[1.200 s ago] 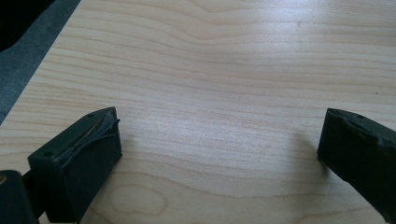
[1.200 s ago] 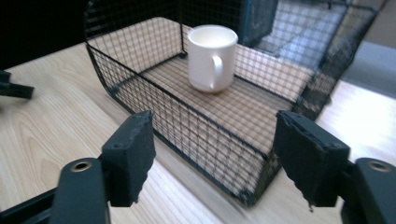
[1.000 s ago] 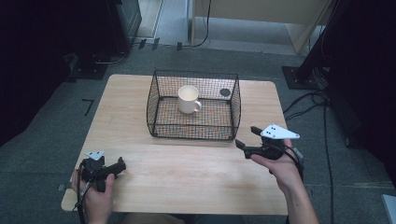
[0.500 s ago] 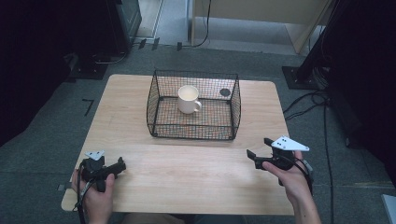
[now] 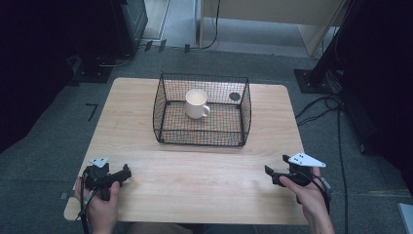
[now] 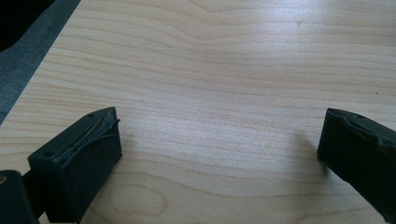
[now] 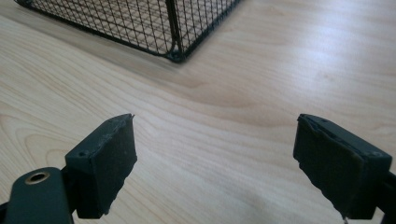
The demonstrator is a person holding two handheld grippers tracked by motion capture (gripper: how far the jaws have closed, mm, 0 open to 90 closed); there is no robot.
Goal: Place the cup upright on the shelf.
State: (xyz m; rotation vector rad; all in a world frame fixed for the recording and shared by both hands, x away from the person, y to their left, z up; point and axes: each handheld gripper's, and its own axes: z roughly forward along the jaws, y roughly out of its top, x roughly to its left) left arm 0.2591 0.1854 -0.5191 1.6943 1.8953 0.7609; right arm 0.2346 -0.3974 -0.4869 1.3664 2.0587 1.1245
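High view: your left tool [image 5: 127, 173] sits at the lower left of the tabletop [image 5: 195, 195], jaws spread with nothing between them. Your right tool [image 5: 269, 171] is at the lower right, jaws also wide apart and empty over bare wood. Both are well apart from the white mug [image 5: 197, 104], which stands upright inside the black wire basket [image 5: 202, 139] at frame centre.

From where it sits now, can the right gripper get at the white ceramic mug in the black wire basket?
Probably yes. The right gripper is open and empty near the table's front edge, the wood between looks bare, and the black wire basket is open-topped. It would have to go over the wall to the white ceramic mug.
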